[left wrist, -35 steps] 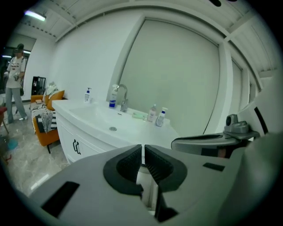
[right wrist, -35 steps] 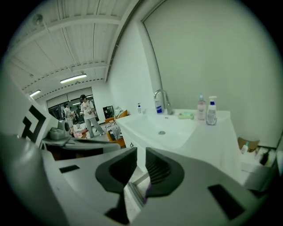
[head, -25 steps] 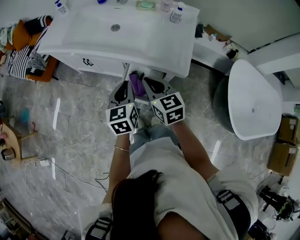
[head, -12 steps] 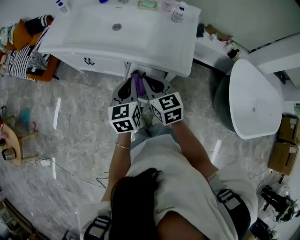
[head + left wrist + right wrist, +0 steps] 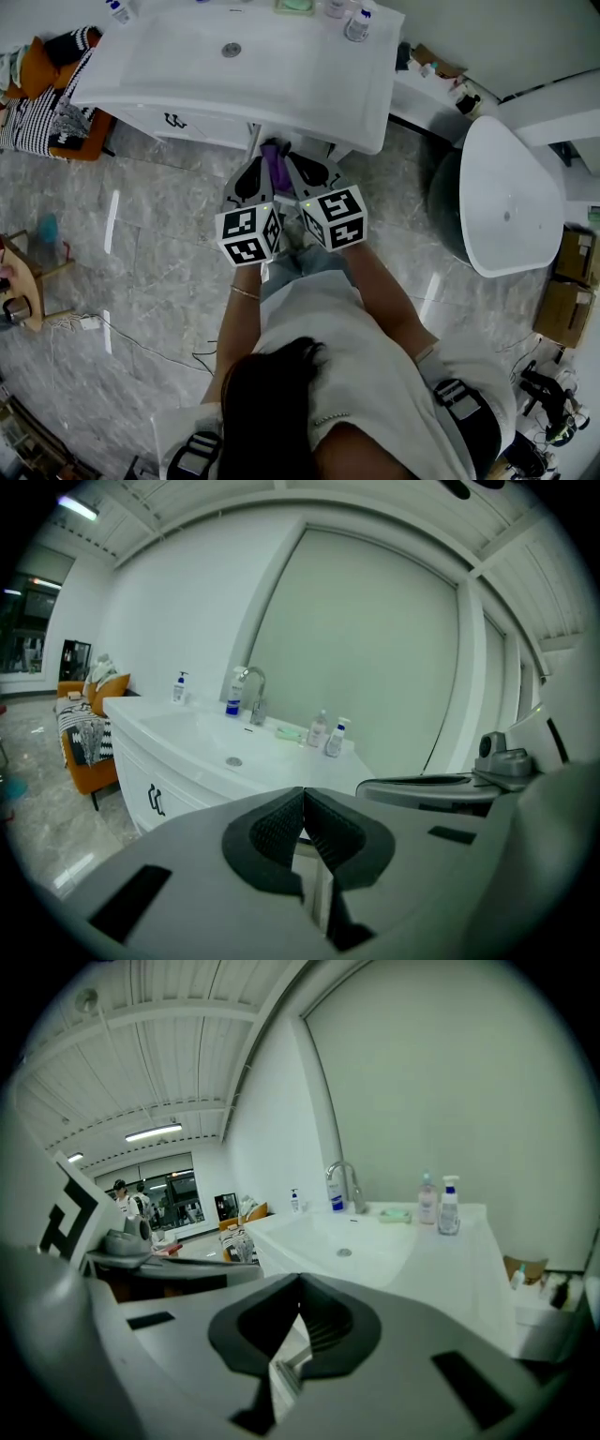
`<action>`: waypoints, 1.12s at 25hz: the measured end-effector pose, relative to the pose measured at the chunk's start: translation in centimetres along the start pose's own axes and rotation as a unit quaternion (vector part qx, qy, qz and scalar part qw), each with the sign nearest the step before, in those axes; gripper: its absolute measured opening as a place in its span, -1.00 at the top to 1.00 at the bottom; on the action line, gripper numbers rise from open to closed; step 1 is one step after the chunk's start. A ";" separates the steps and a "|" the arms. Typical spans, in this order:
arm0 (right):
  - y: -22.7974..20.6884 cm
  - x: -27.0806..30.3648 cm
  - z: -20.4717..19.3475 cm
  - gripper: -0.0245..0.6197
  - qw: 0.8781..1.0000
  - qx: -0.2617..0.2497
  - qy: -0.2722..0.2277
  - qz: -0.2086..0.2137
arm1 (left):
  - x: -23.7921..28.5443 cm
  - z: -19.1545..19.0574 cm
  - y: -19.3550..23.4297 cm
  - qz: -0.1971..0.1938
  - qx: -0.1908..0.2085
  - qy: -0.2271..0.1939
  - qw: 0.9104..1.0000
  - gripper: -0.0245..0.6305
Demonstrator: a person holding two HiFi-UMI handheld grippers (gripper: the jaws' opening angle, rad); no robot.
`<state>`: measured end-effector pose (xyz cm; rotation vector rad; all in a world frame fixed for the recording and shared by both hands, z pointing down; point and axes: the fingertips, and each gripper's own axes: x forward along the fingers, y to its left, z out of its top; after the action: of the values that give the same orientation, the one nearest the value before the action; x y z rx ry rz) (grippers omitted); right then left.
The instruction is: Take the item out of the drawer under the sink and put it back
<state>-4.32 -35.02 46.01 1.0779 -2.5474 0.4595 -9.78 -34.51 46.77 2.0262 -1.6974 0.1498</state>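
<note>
In the head view a person stands at a white sink cabinet [image 5: 309, 84] and holds both grippers side by side just in front of it. A purple item [image 5: 274, 165] shows between them, low down by the pulled-out white drawer [image 5: 298, 142] under the counter; neither gripper touches it. My left gripper [image 5: 253, 169] is shut, and its pads [image 5: 281, 825] meet with nothing between them. My right gripper [image 5: 302, 163] is shut and empty too, its pads [image 5: 319, 1321] together. Both gripper views look over the basin [image 5: 225, 747] and faucet [image 5: 342, 1180].
Bottles [image 5: 353, 26] and a soap dish [image 5: 292, 7] stand along the back of the counter. A white freestanding tub [image 5: 506, 202] is at the right, with cardboard boxes [image 5: 562, 291] beyond it. An orange chair with striped cloth [image 5: 52, 94] stands at the left. The floor is grey marble.
The two grippers have drawn slightly closer together, and a little more of the purple item shows between them. Both stay shut.
</note>
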 end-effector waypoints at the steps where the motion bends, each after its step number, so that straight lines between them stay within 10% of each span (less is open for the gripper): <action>1: -0.1 0.2 -0.3 0.87 1.000 0.005 0.002 0.002 | 0.2 -0.2 0.2 0.003 -0.001 0.003 1.000 0.91; 8: -0.7 3.0 -3.7 0.46 0.996 0.033 0.069 0.043 | 2.2 -2.2 2.3 0.025 -0.012 0.032 0.999 0.91; 28: -3.9 12.4 -13.5 0.20 0.985 0.047 0.160 0.054 | 8.5 -9.7 8.0 0.061 -0.049 0.083 0.993 0.91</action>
<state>-7.14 -39.73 63.88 0.8226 -2.3233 0.7250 -13.37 -38.79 60.85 1.7873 -1.6906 0.2621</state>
